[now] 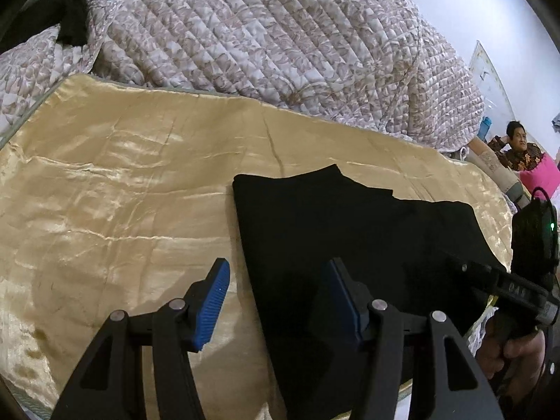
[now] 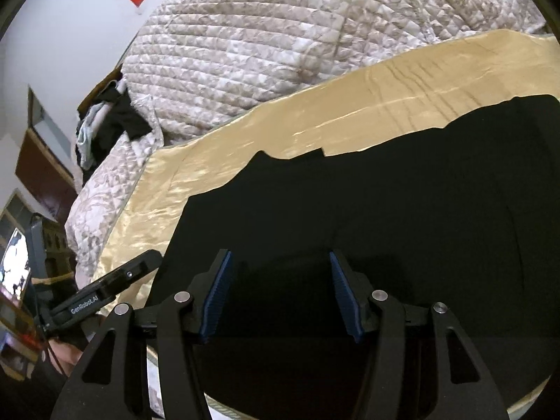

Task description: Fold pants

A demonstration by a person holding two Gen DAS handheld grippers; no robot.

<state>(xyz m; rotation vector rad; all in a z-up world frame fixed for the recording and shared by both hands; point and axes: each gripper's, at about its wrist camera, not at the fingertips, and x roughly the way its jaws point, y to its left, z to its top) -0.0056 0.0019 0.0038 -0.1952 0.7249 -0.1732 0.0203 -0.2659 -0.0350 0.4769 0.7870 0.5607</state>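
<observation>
The black pants (image 1: 350, 231) lie folded flat on a gold satin sheet (image 1: 122, 192). My left gripper (image 1: 276, 301) is open above the pants' left edge, its left blue pad over the sheet and its right pad over the black cloth. In the right wrist view the pants (image 2: 385, 217) fill the lower right of the sheet (image 2: 350, 112). My right gripper (image 2: 280, 294) is open and empty just above the pants. The right gripper's body also shows at the right edge of the left wrist view (image 1: 518, 290), and the left gripper's body shows at the left of the right wrist view (image 2: 105, 294).
A quilted floral blanket (image 1: 280, 42) is heaped behind the sheet, also in the right wrist view (image 2: 245, 52). Dark clothes (image 2: 112, 122) lie on it at the left. A person (image 1: 518, 147) sits at the far right by a pink object (image 1: 542, 178).
</observation>
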